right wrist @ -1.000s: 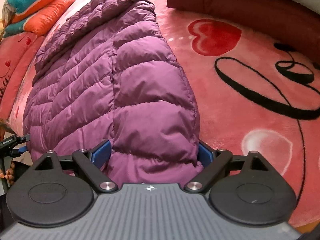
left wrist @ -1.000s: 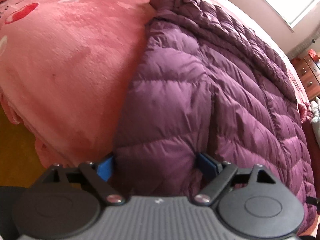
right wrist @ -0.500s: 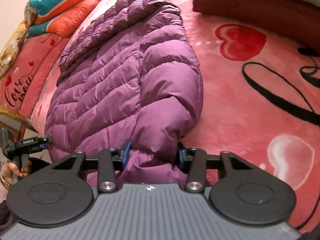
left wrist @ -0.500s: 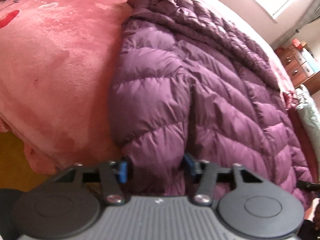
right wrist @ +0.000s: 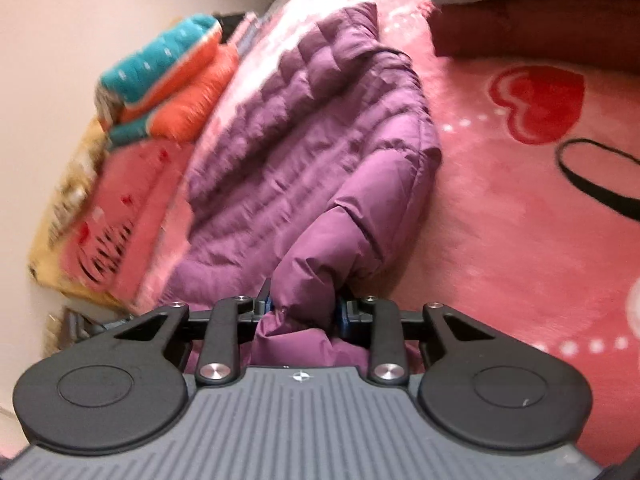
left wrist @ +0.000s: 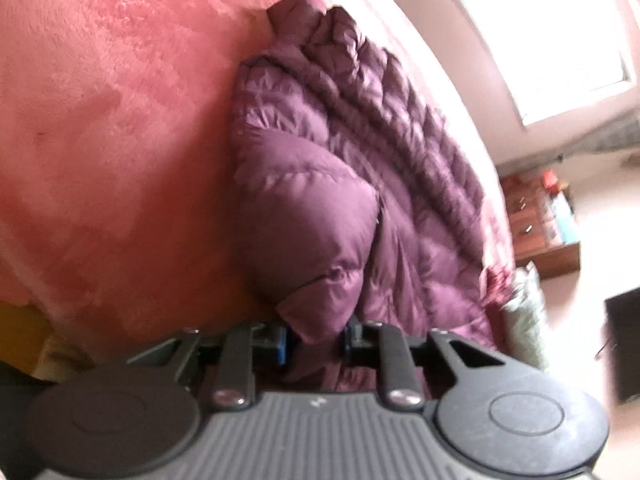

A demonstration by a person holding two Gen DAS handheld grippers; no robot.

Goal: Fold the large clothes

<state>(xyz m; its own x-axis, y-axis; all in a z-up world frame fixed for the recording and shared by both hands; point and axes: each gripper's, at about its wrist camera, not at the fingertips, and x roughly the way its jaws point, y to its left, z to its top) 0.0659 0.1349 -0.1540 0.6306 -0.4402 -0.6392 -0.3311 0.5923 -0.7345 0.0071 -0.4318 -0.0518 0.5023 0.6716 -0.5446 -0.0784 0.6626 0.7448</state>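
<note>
A purple quilted down jacket [left wrist: 360,184] lies lengthwise on a pink plush bedspread [left wrist: 104,128]. In the left wrist view my left gripper [left wrist: 314,340] has its jaws closing on a bunched near corner of the jacket, the blue pads [left wrist: 281,342] pressing the fabric, which is lifted and creased. In the right wrist view the jacket [right wrist: 320,144] runs away from me, and my right gripper [right wrist: 302,312] is also closing, its pads squeezing the other near corner into a pinched fold.
Red hearts and black script mark the bedspread [right wrist: 520,208]. A dark red folded blanket [right wrist: 532,32] lies at the far right, teal and orange pillows [right wrist: 172,80] at the far left. A wooden dresser [left wrist: 540,220] stands under a bright window [left wrist: 552,32].
Both grippers went from wide open around the jacket's near edge to closed on its corners. The gripped fabric has bunched and risen slightly, and both views have tilted.
</note>
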